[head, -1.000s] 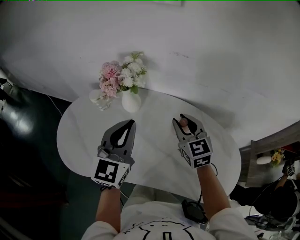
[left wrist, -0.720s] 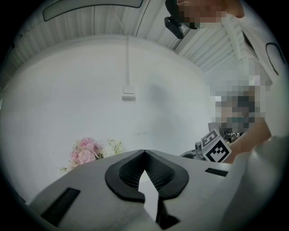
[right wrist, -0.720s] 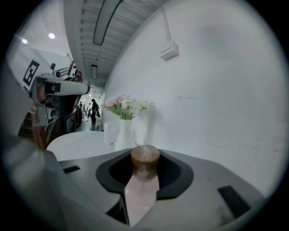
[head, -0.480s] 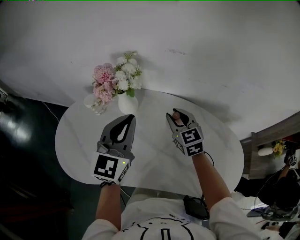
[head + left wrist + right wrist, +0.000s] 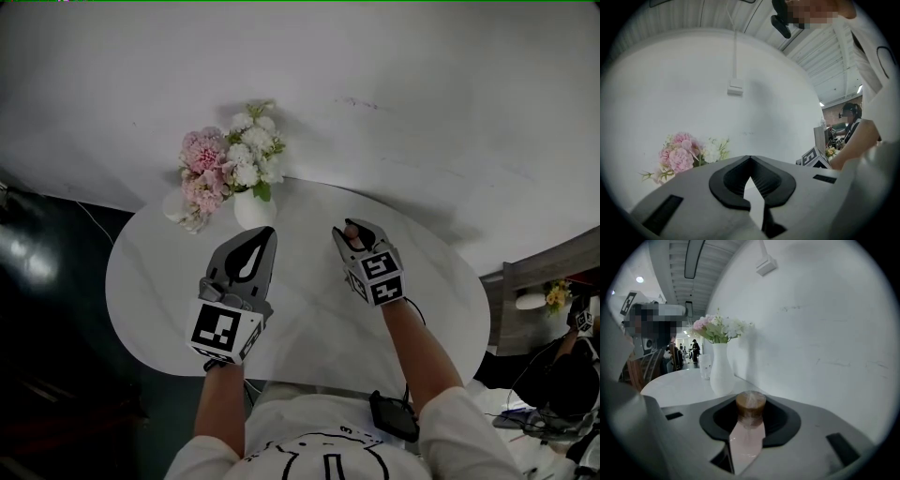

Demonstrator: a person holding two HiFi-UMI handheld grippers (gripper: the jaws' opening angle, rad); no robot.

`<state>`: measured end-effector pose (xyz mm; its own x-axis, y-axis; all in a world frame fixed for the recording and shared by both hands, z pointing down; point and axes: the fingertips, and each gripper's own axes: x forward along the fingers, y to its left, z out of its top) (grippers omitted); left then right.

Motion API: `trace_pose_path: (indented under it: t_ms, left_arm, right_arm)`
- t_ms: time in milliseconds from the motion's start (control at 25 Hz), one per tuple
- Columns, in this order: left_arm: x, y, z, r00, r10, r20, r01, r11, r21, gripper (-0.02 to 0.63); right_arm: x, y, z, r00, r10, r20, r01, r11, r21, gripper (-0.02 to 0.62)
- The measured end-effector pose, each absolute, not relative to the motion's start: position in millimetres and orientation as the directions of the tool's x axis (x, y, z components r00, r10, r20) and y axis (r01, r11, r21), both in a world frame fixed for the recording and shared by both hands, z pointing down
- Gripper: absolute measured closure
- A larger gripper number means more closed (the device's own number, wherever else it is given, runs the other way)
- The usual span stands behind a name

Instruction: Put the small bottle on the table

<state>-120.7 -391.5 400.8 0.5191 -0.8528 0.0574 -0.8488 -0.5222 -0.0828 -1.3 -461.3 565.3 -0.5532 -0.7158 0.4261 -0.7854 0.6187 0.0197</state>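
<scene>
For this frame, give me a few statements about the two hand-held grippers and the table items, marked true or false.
1. The right hand-held gripper grips the small bottle between its jaws. True.
2. The left hand-held gripper holds a drinking glass. False: its jaws are together and nothing is between them.
3. The small bottle has a brown cap. True.
4. The white vase lies tipped over on the table. False: it stands upright near the table's far edge, with flowers in it.
5. The flowers are all red. False: they are pink and white.
</scene>
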Motion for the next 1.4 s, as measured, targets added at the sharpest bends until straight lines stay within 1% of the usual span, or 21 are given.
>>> trace_pose_path:
  t_ms: [560, 920, 1200, 1400]
  left_arm:
    - [-127, -399, 420, 0.515, -0.851, 0.098, -0.850, -0.522, -0.064, 0.603]
    - [-123, -400, 426, 0.525, -0.843, 0.114, -0.843, -0.534, -0.063, 0.603]
    - [-123, -398, 422, 0.524, -0.844, 0.112, -0.843, -0.533, -0.070, 0.603]
    - [-121, -394, 420, 0.522, -0.846, 0.112, -0.844, -0.531, -0.073, 0.604]
  right_arm:
    - [0, -481, 601, -0.533, -0.699, 0.477, -0.800, 0.600, -0.013, 0.480]
    - [3, -486, 604, -0.536, -0.704, 0.465, -0.800, 0.599, -0.016, 0.479]
    - [5, -487, 607, -0.512, -0.716, 0.475, -0.799, 0.600, 0.043, 0.479]
    - [6, -488, 611, -0.492, -0.717, 0.494, -0.809, 0.586, 0.044, 0.471]
